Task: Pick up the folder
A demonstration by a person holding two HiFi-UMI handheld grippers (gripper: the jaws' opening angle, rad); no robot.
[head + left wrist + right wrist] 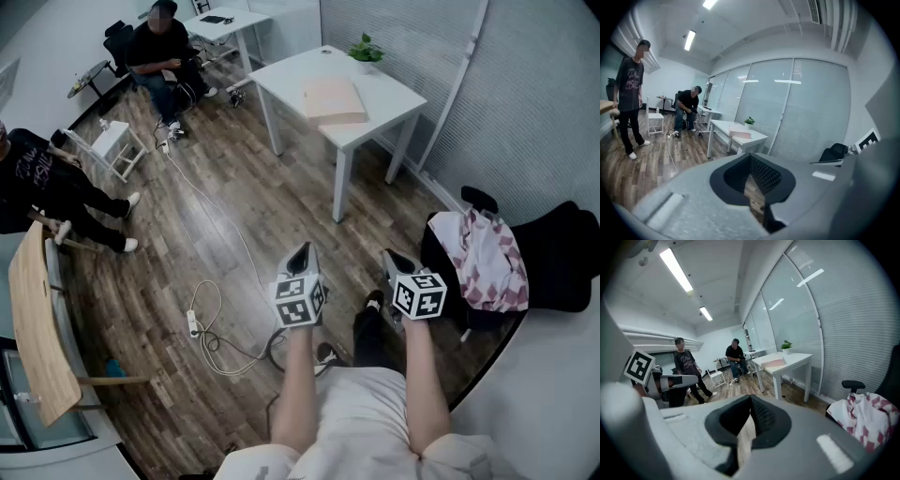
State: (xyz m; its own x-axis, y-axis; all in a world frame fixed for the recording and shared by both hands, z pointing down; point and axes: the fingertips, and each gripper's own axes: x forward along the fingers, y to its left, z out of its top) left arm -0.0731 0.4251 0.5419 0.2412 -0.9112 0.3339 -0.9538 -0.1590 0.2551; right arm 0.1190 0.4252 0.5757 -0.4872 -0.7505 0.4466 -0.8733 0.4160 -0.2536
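Note:
A pale pink folder point(333, 99) lies flat on a white table point(394, 98) across the room; it also shows small as the folder point(740, 135) in the left gripper view and the folder point(774, 363) in the right gripper view. My left gripper point(300, 255) and right gripper point(396, 262) are held side by side over the wood floor, well short of the table. Both are shut with nothing between the jaws. The left gripper point(751, 158) and right gripper point(750, 401) point toward the table.
A small potted plant point(366, 50) stands at the table's far corner. A black chair with a pink checked cloth point(492, 258) is at my right. A power strip and cable point(194, 323) lie on the floor. One person sits point(161, 52) at the back, another stands point(47, 187) at left.

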